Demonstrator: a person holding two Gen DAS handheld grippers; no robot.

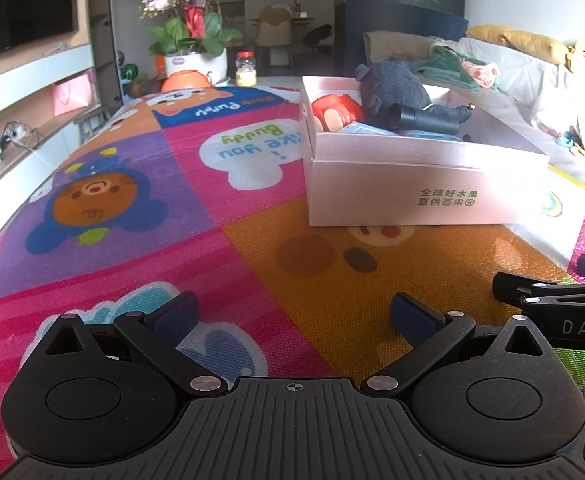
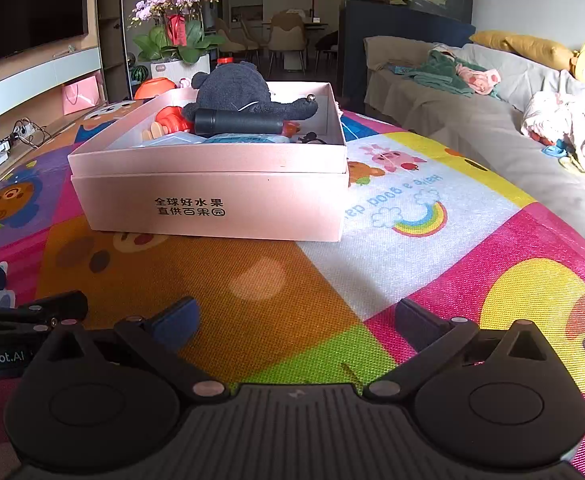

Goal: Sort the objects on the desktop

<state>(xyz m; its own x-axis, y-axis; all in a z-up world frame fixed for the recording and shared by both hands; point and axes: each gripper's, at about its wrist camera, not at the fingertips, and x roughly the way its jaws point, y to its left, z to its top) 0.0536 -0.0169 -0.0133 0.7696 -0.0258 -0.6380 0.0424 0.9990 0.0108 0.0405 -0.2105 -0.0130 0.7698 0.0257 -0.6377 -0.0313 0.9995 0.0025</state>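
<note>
One rectangular pink cardboard box (image 2: 212, 196) holds fuzzy grey plush (image 2: 232, 88), matte black cylinder (image 2: 236, 122).

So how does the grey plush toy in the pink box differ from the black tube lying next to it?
The plush toy is soft, rounded and dark grey, rising well above the box rim; the black tube is smooth, straight and lies low on its side. The plush toy is far bulkier than the slim tube. Both sit inside the box, touching.

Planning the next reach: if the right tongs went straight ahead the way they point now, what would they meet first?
Probably the pink box, its printed front wall; only bare mat lies between, though depth is uncertain.
</note>
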